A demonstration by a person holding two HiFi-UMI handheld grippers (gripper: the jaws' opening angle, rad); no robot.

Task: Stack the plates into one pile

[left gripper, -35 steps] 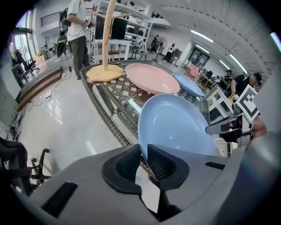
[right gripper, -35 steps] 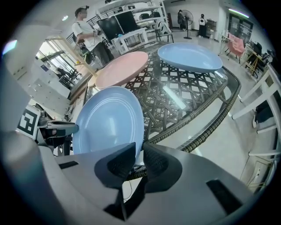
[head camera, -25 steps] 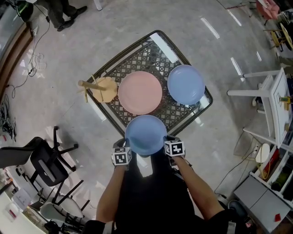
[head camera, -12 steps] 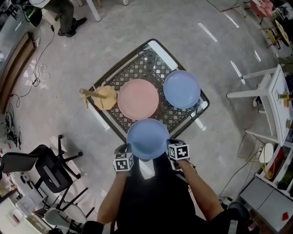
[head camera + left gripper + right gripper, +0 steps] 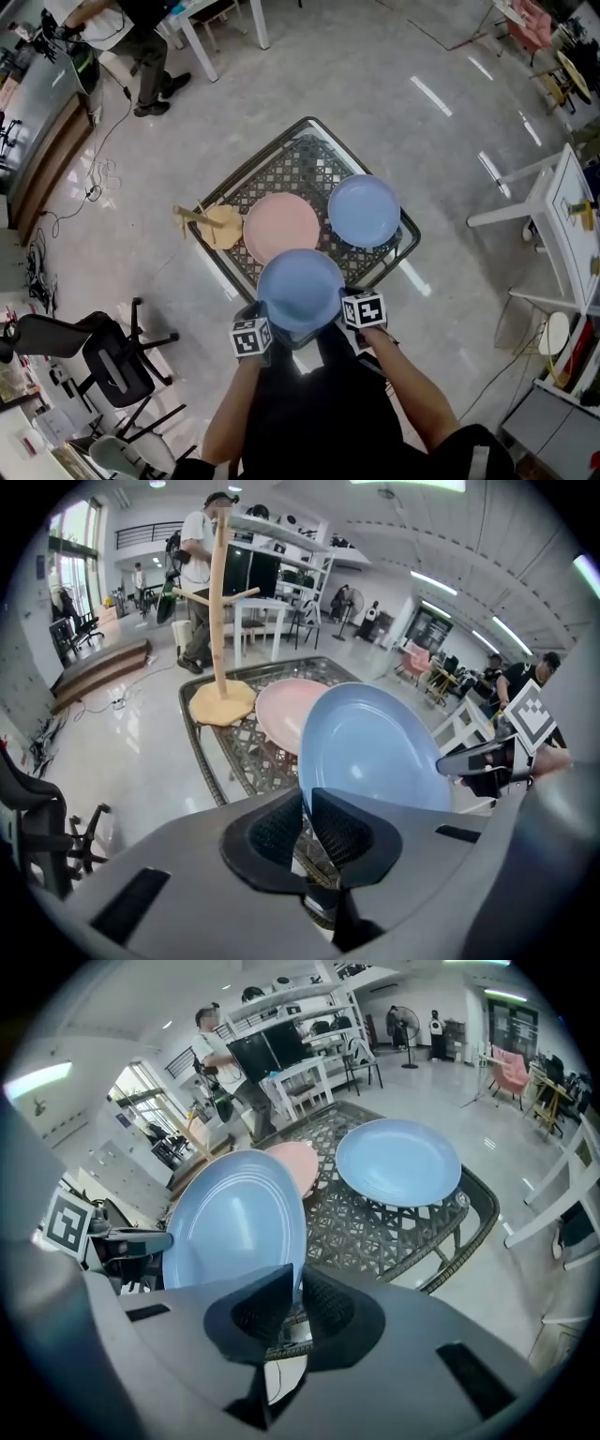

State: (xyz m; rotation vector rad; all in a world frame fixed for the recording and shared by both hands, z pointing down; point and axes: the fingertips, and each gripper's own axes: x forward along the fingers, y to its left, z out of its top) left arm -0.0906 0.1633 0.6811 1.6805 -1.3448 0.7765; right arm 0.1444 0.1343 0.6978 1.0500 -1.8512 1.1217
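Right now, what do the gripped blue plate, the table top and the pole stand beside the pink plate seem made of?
Gripped blue plate: probably plastic or melamine; even colour, soft satin sheen, thin rim.
Table top: dark open lattice, likely woven rattan or a synthetic lookalike, semi-matte.
Pole stand: pale bare wood, matte, with side pegs.

No legible text, brand, number or sign is found in any view. The only printed marks are black-and-white square coded patterns on the cube of the left gripper and on the cube of the right gripper; these carry no letters or digits. The shelving in the background of the gripper views is too small and blurred for any print on it to be read.
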